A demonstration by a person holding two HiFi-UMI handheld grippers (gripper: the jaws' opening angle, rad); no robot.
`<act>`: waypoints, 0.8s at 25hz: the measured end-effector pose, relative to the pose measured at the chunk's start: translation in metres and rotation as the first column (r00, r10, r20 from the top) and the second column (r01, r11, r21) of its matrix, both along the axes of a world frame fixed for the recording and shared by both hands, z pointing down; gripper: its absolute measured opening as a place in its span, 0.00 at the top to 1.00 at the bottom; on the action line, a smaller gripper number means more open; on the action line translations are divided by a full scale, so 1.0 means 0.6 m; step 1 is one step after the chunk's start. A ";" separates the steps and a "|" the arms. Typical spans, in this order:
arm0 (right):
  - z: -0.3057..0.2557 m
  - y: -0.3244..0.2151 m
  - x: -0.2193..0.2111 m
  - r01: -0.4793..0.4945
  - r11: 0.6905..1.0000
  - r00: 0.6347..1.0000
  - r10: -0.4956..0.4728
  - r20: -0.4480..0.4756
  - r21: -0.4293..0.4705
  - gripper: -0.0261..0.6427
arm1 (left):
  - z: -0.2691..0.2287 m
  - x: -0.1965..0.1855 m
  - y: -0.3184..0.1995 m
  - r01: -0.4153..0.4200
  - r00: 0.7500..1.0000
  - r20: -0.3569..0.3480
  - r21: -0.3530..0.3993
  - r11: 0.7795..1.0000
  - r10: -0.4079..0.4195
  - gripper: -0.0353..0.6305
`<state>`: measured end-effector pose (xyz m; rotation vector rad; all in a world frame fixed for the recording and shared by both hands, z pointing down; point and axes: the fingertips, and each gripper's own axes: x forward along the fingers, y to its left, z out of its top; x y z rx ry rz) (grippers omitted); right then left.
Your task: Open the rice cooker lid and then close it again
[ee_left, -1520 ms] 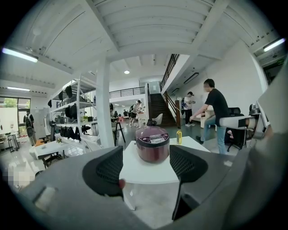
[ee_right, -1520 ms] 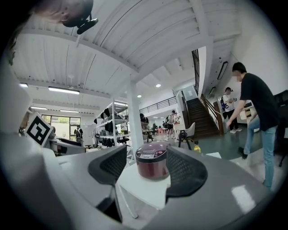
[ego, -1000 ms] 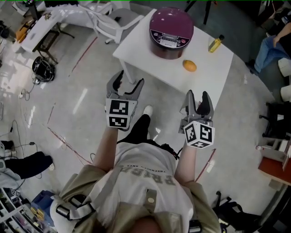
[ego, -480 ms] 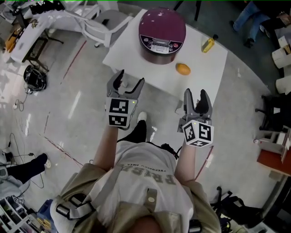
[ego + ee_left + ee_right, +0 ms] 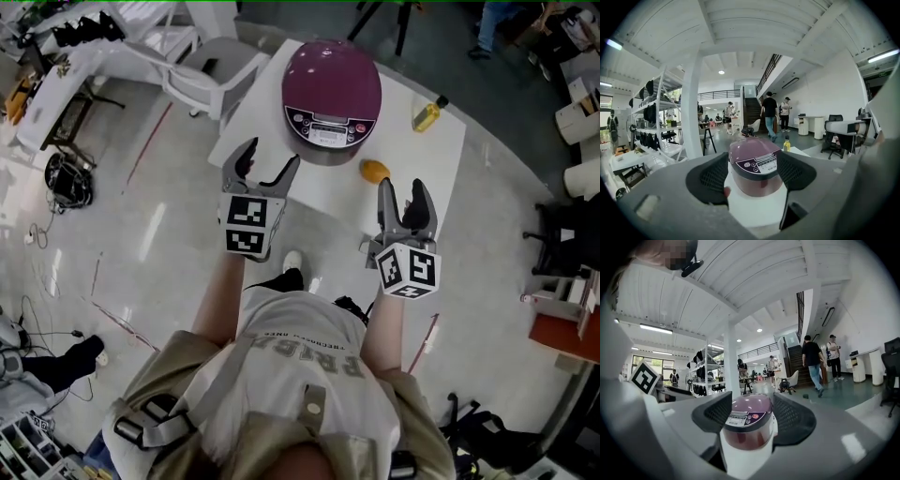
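A purple rice cooker (image 5: 332, 94) with its lid down stands at the far side of a white table (image 5: 328, 192). Its control panel faces me. My left gripper (image 5: 263, 163) hovers over the table's near left edge, short of the cooker, jaws apart and empty. To its right, my right gripper (image 5: 404, 191) hangs over the near right edge, also open with nothing in it. The left gripper view frames the cooker (image 5: 756, 166) between the two dark pads, well ahead of them. In the right gripper view the cooker (image 5: 749, 423) likewise sits ahead between the pads.
An orange fruit (image 5: 375, 171) lies on the table just right of the cooker, and a small yellow bottle (image 5: 426, 116) stands further back. A white chair (image 5: 202, 61) is behind the table on the left. Cables (image 5: 66, 173) lie on the floor at left.
The table and cooker have come closer as the person walked forward. Both grippers now reach over the table's near edge. Their jaws stand as wide as before.
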<state>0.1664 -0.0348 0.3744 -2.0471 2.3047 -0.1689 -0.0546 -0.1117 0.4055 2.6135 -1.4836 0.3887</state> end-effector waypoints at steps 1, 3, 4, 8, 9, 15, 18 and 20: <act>-0.003 -0.009 0.001 -0.004 1.000 1.000 0.004 -0.002 0.004 0.59 | -0.005 0.003 -0.012 -0.007 1.000 -0.002 0.009 1.000 0.007 0.44; -0.012 -0.027 0.003 -0.011 1.000 1.000 0.011 -0.007 0.014 0.59 | -0.017 0.007 -0.035 -0.018 1.000 -0.005 0.022 1.000 0.018 0.44; -0.016 -0.035 0.005 -0.014 1.000 1.000 0.015 -0.010 0.021 0.59 | -0.022 0.009 -0.046 -0.023 1.000 -0.005 0.025 0.999 0.023 0.44; -0.020 -0.064 0.006 -0.014 0.999 1.000 0.015 -0.020 0.033 0.59 | -0.024 0.016 -0.081 -0.043 0.999 0.005 0.038 0.998 0.043 0.44; -0.018 -0.070 0.005 -0.009 1.000 1.000 0.009 -0.021 0.030 0.59 | -0.022 0.017 -0.087 -0.045 0.999 0.013 0.039 0.998 0.045 0.44; 0.012 -0.096 -0.009 0.031 0.999 0.999 -0.031 -0.020 -0.014 0.59 | 0.005 0.019 -0.105 -0.064 0.997 0.042 0.011 0.998 0.063 0.44; 0.021 -0.108 -0.019 0.051 0.998 0.998 -0.052 -0.024 -0.032 0.59 | 0.019 0.021 -0.110 -0.081 0.995 0.059 -0.006 0.997 0.082 0.44; 0.026 -0.116 -0.026 0.068 0.997 0.997 -0.070 -0.035 -0.043 0.58 | 0.029 0.025 -0.112 -0.099 0.992 0.080 -0.014 0.995 0.100 0.44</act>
